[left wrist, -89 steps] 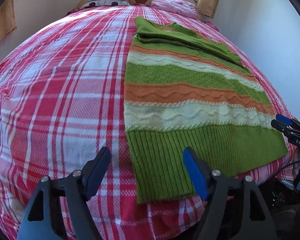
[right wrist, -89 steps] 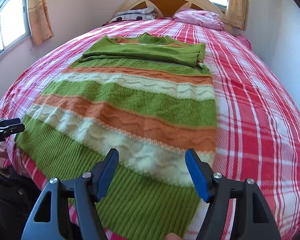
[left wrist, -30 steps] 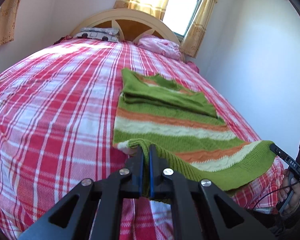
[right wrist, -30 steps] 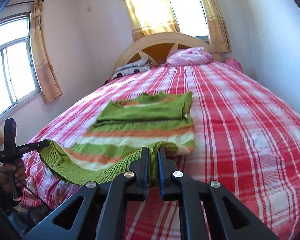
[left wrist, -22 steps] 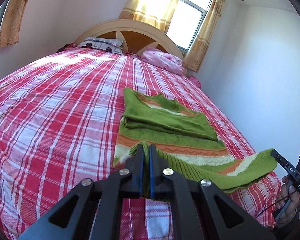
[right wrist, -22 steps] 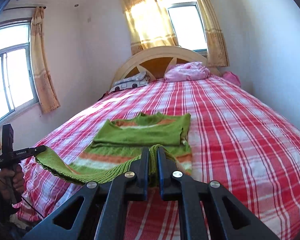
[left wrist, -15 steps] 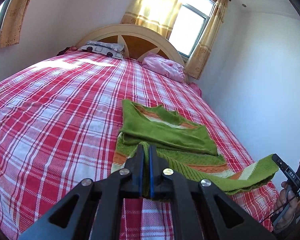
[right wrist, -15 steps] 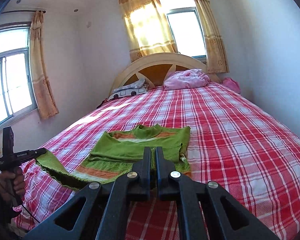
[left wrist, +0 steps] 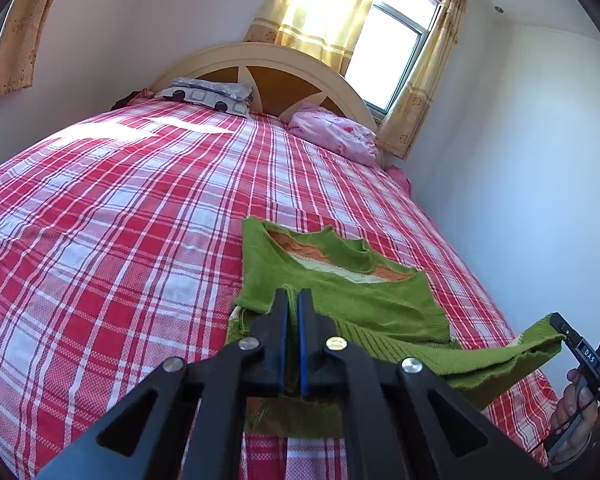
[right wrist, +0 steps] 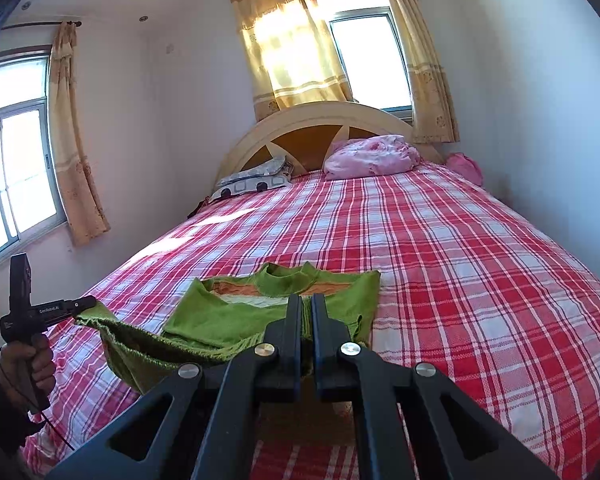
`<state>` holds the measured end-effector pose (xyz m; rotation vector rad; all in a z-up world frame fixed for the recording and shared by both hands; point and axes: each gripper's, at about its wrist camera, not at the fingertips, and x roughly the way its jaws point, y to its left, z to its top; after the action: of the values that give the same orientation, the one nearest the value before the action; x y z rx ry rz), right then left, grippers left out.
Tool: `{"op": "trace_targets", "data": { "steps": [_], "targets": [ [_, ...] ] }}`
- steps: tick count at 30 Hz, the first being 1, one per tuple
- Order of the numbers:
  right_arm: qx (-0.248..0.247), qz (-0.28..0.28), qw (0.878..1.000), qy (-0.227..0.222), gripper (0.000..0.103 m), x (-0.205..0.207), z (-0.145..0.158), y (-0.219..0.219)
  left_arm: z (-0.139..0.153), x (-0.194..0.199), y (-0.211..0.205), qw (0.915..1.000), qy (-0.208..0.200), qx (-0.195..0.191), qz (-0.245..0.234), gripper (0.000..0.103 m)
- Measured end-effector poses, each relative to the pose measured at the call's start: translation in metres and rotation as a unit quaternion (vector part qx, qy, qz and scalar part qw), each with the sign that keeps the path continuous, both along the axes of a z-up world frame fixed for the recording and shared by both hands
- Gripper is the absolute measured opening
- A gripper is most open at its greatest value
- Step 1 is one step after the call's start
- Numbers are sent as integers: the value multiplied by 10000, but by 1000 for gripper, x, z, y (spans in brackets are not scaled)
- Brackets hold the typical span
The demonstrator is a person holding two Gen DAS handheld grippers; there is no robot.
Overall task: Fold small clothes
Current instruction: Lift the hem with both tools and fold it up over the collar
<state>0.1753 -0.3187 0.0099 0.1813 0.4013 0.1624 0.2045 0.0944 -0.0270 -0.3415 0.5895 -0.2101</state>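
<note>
On the left wrist view, the left gripper (left wrist: 293,300) is clamped tight on one hem corner of the green striped sweater (left wrist: 340,300), held above the plaid bed (left wrist: 120,240); the hem runs crosswise to the right gripper (left wrist: 560,330), pinched on the far corner. The collar end lies straight ahead on the bed, sleeves folded across it

On the right wrist view, the right gripper (right wrist: 306,304) is likewise closed on the sweater (right wrist: 228,320), hem sagging leftward to the left gripper (right wrist: 88,302). Both seem equally near the collar, so the fold likely needs the hem carried forward, level
</note>
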Motion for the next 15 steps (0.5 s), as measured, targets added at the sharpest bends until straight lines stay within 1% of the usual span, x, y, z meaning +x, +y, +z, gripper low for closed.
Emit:
{"op": "trace_targets", "data": {
  "steps": [7, 15],
  "targets": [
    [-151, -73, 9998, 59, 3, 61, 7, -5, 10, 46, -3, 9999, -74, 74, 72, 5],
    [-288, -143, 9989, 336, 3, 135, -6, -13, 4, 104, -11, 9996, 63, 241, 147, 5]
  ]
}}
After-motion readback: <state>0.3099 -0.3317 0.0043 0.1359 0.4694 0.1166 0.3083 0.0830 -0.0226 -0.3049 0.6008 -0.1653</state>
